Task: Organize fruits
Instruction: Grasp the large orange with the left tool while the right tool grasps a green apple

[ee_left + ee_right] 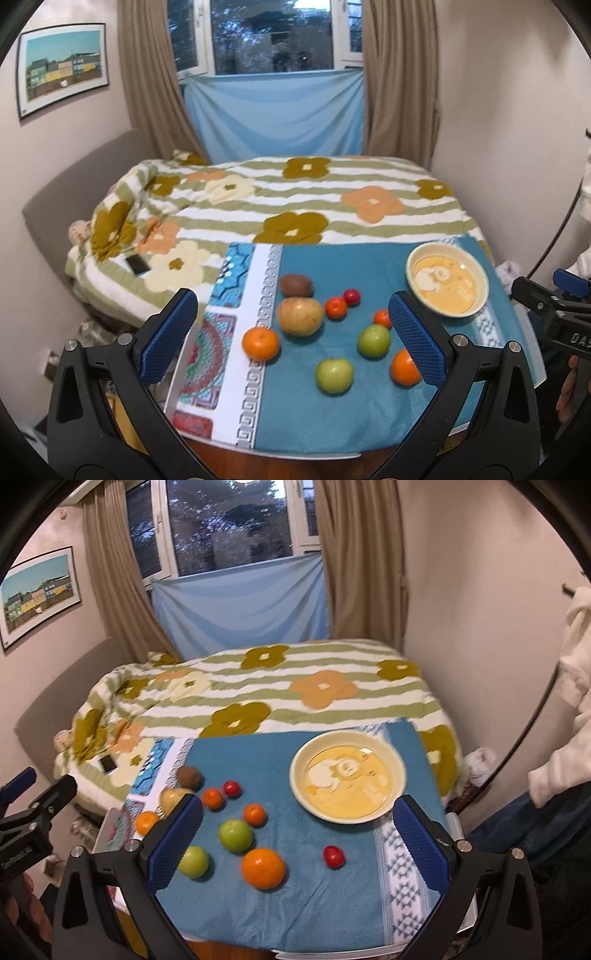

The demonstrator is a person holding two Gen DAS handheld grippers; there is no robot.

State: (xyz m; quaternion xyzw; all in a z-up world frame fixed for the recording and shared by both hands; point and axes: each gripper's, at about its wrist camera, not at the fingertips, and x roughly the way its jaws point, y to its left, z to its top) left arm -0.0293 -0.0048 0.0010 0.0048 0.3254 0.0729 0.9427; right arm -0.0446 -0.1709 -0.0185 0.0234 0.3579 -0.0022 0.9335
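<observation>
A cream bowl (400, 771) with a yellow cartoon bottom stands empty on the teal cloth (258, 760). Loose fruit lies to its left: a kiwi (295, 285), a yellow apple (299, 316), two green apples (373, 340) (334, 374), several oranges such as the big orange (263, 867), and a small red fruit (334, 856). My left gripper (293, 338) hovers open above the fruit, and its right finger hides part of an orange (404, 367). My right gripper (298, 843) is open too, between the fruit and the bowl, holding nothing.
Behind the table is a bed with a floral striped blanket (295, 195), and a phone (137, 264) lies on it. A person's white sleeve (565, 757) is at the right. The table's front edge is close below both grippers.
</observation>
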